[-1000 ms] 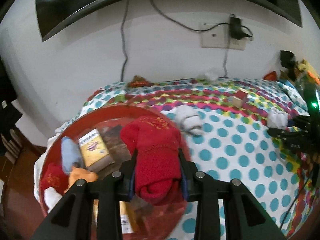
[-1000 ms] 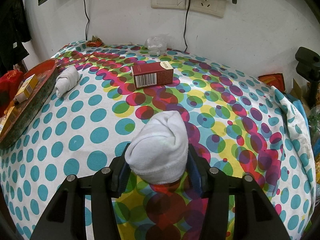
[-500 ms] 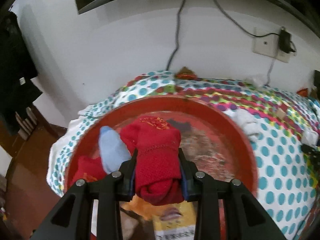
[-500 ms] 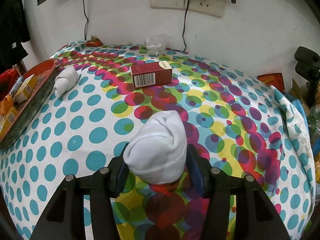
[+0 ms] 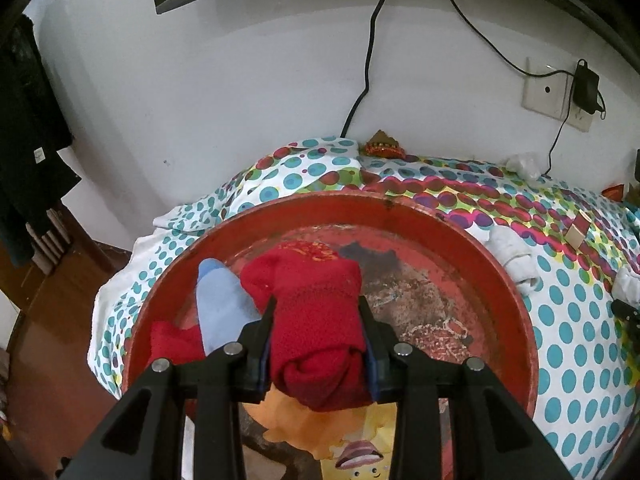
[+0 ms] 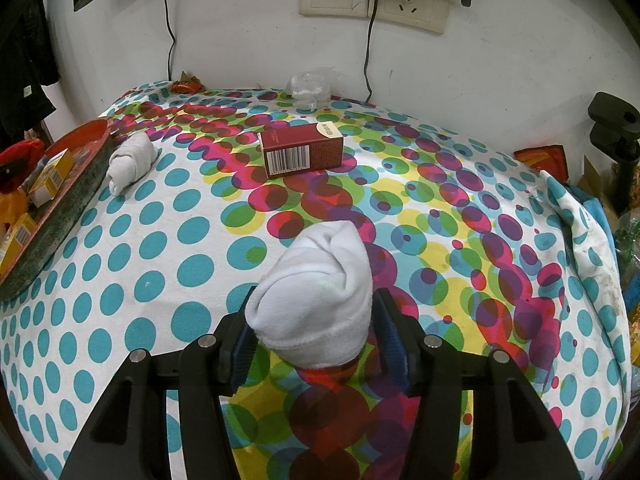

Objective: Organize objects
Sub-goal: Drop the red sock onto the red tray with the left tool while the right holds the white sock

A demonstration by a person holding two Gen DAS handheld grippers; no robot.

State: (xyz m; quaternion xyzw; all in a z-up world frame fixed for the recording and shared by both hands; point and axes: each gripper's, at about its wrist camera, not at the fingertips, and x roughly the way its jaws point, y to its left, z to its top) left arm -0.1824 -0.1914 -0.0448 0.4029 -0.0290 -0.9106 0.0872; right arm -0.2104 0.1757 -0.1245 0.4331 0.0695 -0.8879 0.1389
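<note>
My left gripper (image 5: 316,304) hangs over the round red tray (image 5: 360,200), shut on a rolled red sock (image 5: 316,328). Its jaws are opening and the pads still touch the sock. Below it in the tray lie a light blue sock (image 5: 220,304), another red sock (image 5: 168,340), an orange item (image 5: 288,412) and a yellow box (image 5: 360,452). My right gripper (image 6: 314,300) straddles a rolled white sock (image 6: 316,296) that rests on the dotted cloth. Its jaws have loosened, and the right pad stands a sliver off the sock.
A dark red box (image 6: 300,150) lies on the cloth mid-table, and a second white sock (image 6: 130,162) beside the tray's rim (image 6: 60,216). A clear plastic wad (image 6: 310,86) and a wrapper (image 6: 186,86) sit by the wall. A black clamp (image 6: 616,120) stands far right.
The left gripper carried the red sock leftward from the tray's right edge to over its middle. The right gripper stayed put while its jaws widened slightly around the white sock.
</note>
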